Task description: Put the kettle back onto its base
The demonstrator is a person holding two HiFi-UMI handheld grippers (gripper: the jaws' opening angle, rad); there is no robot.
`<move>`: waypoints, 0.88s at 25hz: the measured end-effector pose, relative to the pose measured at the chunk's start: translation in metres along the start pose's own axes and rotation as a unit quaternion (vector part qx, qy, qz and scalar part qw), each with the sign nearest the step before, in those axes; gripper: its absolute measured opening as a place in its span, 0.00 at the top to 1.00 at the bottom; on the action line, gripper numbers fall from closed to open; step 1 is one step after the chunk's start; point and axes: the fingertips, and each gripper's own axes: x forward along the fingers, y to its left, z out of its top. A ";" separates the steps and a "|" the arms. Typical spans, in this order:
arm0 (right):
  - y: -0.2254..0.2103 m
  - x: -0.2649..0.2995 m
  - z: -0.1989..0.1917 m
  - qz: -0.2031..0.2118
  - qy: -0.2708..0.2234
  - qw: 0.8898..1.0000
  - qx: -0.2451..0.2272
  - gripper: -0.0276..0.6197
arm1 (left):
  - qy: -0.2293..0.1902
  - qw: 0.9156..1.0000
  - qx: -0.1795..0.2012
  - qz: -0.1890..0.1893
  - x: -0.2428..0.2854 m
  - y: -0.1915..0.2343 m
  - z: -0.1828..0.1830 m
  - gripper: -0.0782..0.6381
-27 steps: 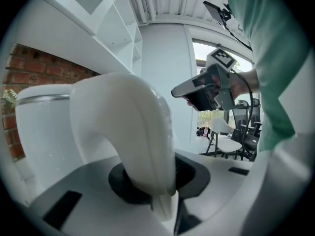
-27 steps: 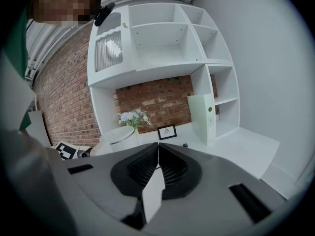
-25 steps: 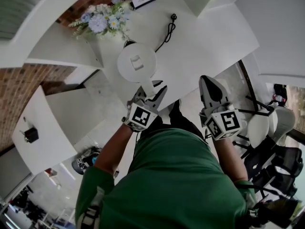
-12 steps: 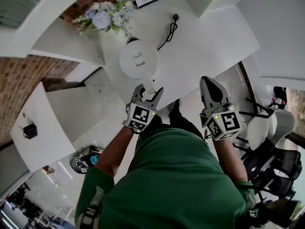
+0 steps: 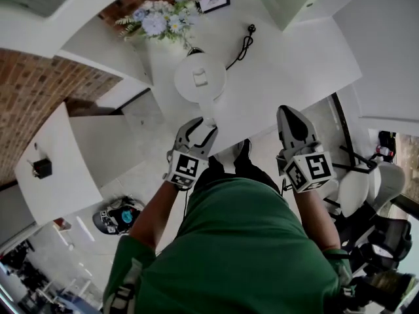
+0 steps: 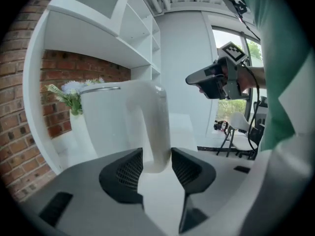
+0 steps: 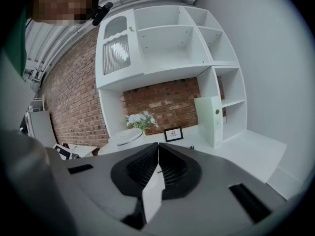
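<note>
The white kettle (image 5: 200,77) stands upright on the white counter (image 5: 288,57); whatever is under it is hidden. Its handle (image 5: 208,113) points toward me. My left gripper (image 5: 201,128) is open, its jaws having just been opening, and the handle's lower end (image 6: 155,132) still sits between the pads with a thin gap on each side. In the left gripper view the kettle body (image 6: 106,122) fills the middle. My right gripper (image 5: 292,126) hangs shut and empty off the counter's front edge, to the right of the kettle.
A black cord with plug (image 5: 243,43) lies on the counter behind the kettle. A vase of flowers (image 5: 163,21) and a small picture frame (image 5: 215,2) stand at the back by the brick wall. A tall white box (image 7: 209,119) stands to the right.
The left gripper's jaws have spread apart around the handle, and the gripper has drawn back a little toward me. The kettle stays put on the counter. The right gripper has not moved.
</note>
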 end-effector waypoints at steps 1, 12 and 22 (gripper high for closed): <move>0.002 0.001 0.001 0.004 -0.001 1.000 0.000 0.92 | 0.000 1.000 -0.010 0.005 -0.007 0.002 -0.001 0.63; 0.024 0.012 0.025 0.042 -0.018 0.999 -0.027 0.92 | -0.103 0.982 -0.103 0.118 -0.094 0.058 0.059 0.68; 0.046 0.010 0.056 0.080 -0.059 0.994 -0.040 0.92 | -0.204 0.966 -0.080 0.136 -0.141 0.064 0.149 0.80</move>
